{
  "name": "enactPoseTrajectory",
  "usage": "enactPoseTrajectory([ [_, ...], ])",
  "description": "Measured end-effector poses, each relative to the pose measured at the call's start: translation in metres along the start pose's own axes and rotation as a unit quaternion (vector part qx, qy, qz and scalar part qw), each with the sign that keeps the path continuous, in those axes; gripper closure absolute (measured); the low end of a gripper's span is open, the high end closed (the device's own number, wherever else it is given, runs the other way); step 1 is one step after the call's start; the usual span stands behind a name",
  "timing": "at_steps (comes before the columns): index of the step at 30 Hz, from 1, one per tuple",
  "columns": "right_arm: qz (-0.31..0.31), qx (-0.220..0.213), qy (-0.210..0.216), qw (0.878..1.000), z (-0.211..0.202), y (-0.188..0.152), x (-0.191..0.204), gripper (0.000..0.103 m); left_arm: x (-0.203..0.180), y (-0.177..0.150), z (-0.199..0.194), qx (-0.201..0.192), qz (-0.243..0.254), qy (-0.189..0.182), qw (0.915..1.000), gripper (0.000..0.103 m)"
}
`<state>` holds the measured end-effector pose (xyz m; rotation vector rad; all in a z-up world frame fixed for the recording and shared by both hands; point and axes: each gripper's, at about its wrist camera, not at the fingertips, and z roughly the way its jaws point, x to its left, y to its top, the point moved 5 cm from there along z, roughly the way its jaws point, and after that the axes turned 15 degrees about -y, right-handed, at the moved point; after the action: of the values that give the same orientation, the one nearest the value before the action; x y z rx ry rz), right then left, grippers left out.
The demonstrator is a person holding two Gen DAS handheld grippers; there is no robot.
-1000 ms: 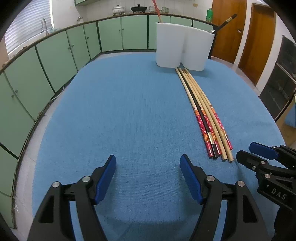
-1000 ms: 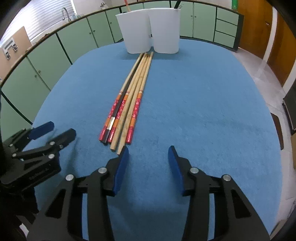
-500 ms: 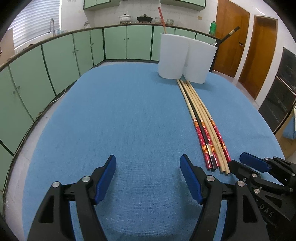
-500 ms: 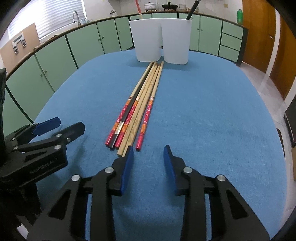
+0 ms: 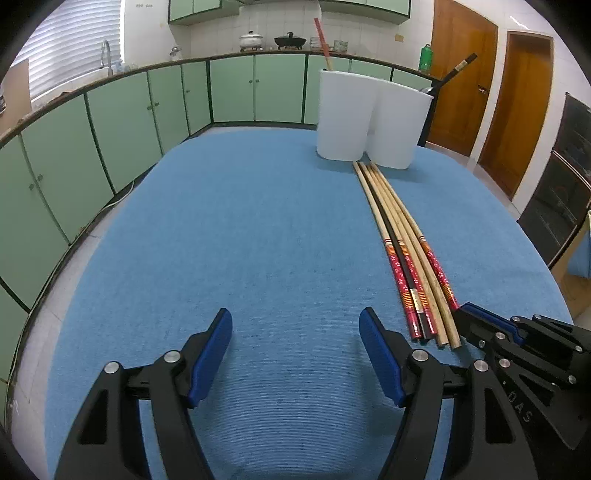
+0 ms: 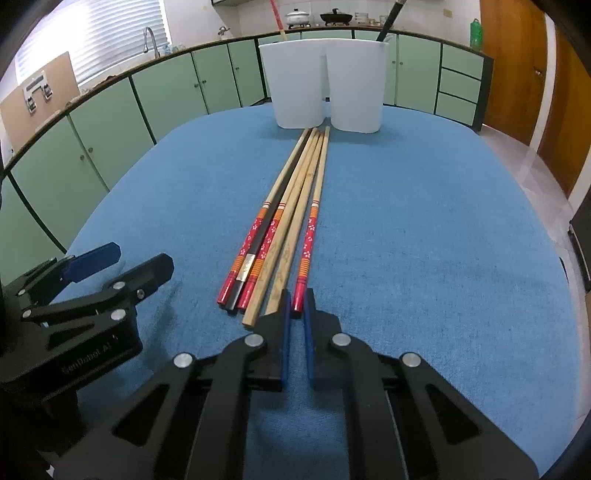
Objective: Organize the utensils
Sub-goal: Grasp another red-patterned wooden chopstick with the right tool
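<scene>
Closing since a second ago, our right claw [image 6: 295, 314] pinches the near end of a red-patterned wooden chopstick [image 6: 308, 236] on the blue-clothed tabletop [image 6: 443, 240], bound for the white plastic holders [image 6: 325, 85]; our left claw [image 5: 295, 354] waits spread.

Kitchen interior. Blue cloth-covered worktop [image 5: 258, 229] at centre. Green base cabinets [image 5: 122, 122] run from 9 to 12 o'clock, with tap [image 5: 106, 51] and blinded window [image 5: 74, 44] at 10. Wooden doors [image 5: 461, 92] at 2 o'clock; white tiled wall [image 5: 221, 29] behind.
</scene>
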<state>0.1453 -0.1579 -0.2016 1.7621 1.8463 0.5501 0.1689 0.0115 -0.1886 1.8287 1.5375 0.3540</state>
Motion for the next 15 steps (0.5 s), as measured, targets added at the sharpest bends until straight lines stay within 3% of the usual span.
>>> enactPoseTrajectory([
  [15, 0.04, -0.008, -0.05, 0.998, -0.007, -0.005, -0.047, 0.098, -0.021, -0.002, 0.008, 0.009, 0.016, -0.01, 0.9998, 0.033],
])
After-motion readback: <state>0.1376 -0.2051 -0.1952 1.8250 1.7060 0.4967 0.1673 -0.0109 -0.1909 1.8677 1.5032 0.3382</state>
